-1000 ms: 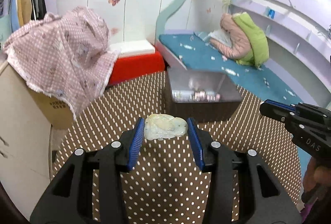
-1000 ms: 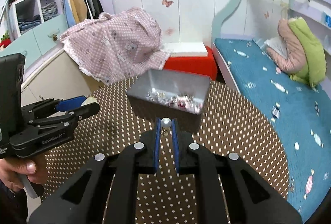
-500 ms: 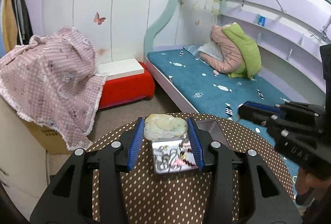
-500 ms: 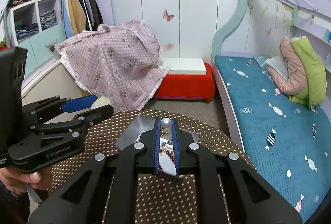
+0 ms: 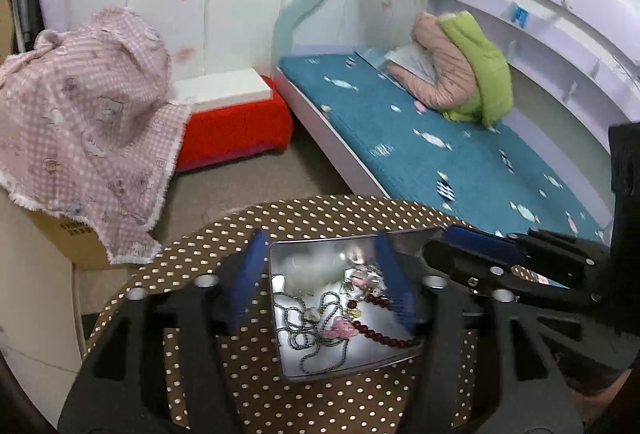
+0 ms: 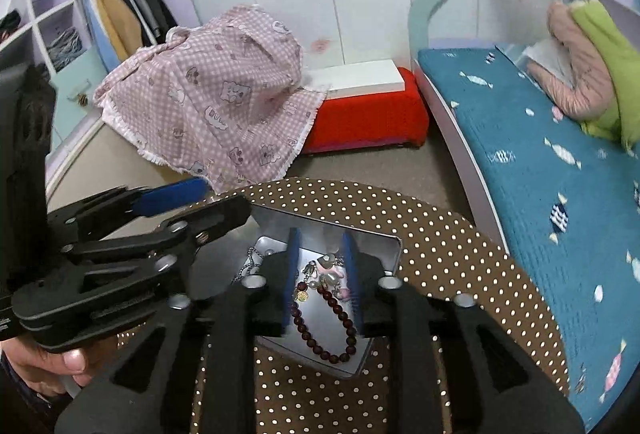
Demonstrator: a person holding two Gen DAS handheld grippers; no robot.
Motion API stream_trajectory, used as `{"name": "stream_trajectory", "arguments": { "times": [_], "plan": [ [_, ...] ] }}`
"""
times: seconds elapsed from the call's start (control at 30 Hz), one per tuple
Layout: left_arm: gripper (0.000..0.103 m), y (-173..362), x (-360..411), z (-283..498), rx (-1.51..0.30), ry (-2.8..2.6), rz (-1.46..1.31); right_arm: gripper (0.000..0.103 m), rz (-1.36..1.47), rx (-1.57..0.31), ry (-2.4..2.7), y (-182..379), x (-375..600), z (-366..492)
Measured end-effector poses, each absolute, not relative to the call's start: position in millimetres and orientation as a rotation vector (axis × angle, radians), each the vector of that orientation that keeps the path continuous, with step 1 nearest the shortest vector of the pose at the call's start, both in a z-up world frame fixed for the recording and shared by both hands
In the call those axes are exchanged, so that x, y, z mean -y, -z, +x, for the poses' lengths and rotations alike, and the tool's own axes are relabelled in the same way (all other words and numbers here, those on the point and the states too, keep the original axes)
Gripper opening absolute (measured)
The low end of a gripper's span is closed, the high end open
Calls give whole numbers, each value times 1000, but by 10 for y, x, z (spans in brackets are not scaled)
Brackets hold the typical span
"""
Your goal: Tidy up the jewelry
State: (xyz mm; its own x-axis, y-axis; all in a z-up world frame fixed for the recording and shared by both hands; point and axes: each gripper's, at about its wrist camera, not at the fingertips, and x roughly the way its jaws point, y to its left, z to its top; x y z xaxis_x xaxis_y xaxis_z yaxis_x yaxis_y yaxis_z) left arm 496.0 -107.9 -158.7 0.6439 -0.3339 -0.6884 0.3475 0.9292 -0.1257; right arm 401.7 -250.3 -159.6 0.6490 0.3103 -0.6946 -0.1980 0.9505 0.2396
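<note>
A silver metal tin (image 5: 280, 362) stands on the round brown dotted table (image 5: 248, 394) and holds chains, a pink pendant (image 5: 338, 330), a dark red bead bracelet (image 6: 324, 330) and other pieces. A pale blurred jade piece (image 5: 310, 270) lies in the tin's far part. My left gripper (image 5: 320, 286) is open above the tin with nothing between its fingers. My right gripper (image 6: 320, 274) is open over the tin (image 6: 394, 254); a pearl (image 6: 330, 278) lies in the tin between its fingers.
A pink checked cloth (image 5: 80, 113) covers a cardboard box to the left. A red stool (image 5: 236, 125) stands beyond the table. A blue bed (image 5: 440, 149) with a pink and green jacket (image 5: 464, 73) runs along the right. Shelves with clothes (image 6: 60, 13) are at far left.
Both grippers have moved over the tin and opened. The jade piece has left the left gripper and the pearl has left the right gripper; both now lie in the tin.
</note>
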Motion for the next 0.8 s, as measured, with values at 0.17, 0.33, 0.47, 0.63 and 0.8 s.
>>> {"name": "stream_trajectory", "arguments": {
  "times": [0.17,0.33,0.47,0.63,0.8],
  "plan": [
    [95,1409,810,4744,-716,347,-40,81,178,-777,-238,1479,2627,3869],
    [97,1161,587,4370,-642,250,-22,96,204,-725,-208,1279,2651,3589],
    [98,952,475,3934,-567,196,6,96,206,-679,-193,1118,2604,3321],
    [98,737,367,3379,-490,160,20,96,184,-615,-162,920,2546,2910],
    [98,612,248,2814,-426,145,32,96,169,-538,-105,749,2475,2394]
  ]
}}
